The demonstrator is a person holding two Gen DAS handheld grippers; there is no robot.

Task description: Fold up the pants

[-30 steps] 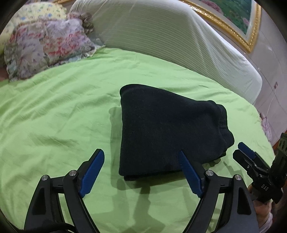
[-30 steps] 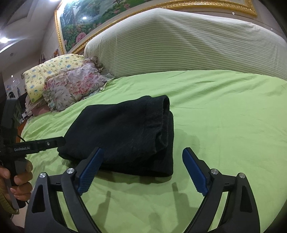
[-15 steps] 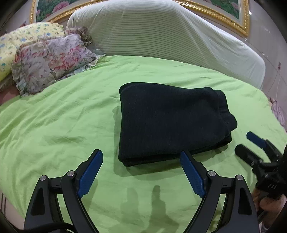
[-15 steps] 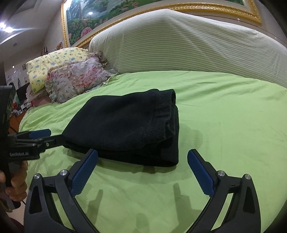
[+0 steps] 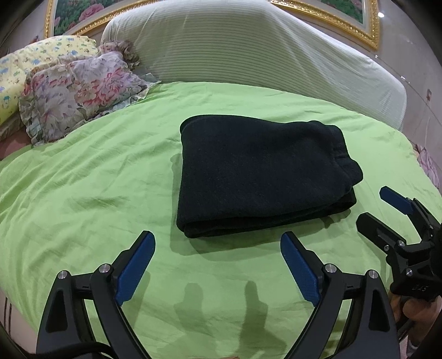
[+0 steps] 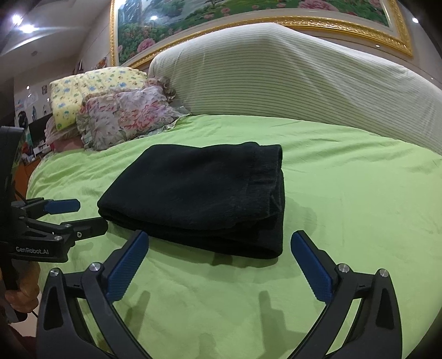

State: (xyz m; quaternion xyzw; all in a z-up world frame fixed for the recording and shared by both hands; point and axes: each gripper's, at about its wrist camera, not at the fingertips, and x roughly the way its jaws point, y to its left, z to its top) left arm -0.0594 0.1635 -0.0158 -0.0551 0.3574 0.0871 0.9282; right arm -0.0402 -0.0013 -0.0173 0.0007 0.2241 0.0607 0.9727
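Black pants point(image 5: 257, 174) lie folded in a flat rectangle on the green bed sheet point(image 5: 91, 179); they also show in the right wrist view point(image 6: 199, 196). My left gripper point(image 5: 218, 248) is open and empty, a little short of the pants' near edge. It also shows at the left of the right wrist view point(image 6: 83, 212). My right gripper point(image 6: 221, 245) is open and empty, just before the pants' near side. It also shows in the left wrist view point(image 5: 373, 210), to the right of the pants.
Floral pillows point(image 5: 74, 91) and a yellow patterned pillow point(image 6: 91, 91) lie at the bed's far left. A large striped headboard cushion point(image 5: 248, 47) runs along the back, under a gold-framed painting point(image 6: 248, 16). The bed's edge falls away at the left.
Both grippers have drawn back from the folded pants and risen a little. The pants lie still, and both grippers stay open.
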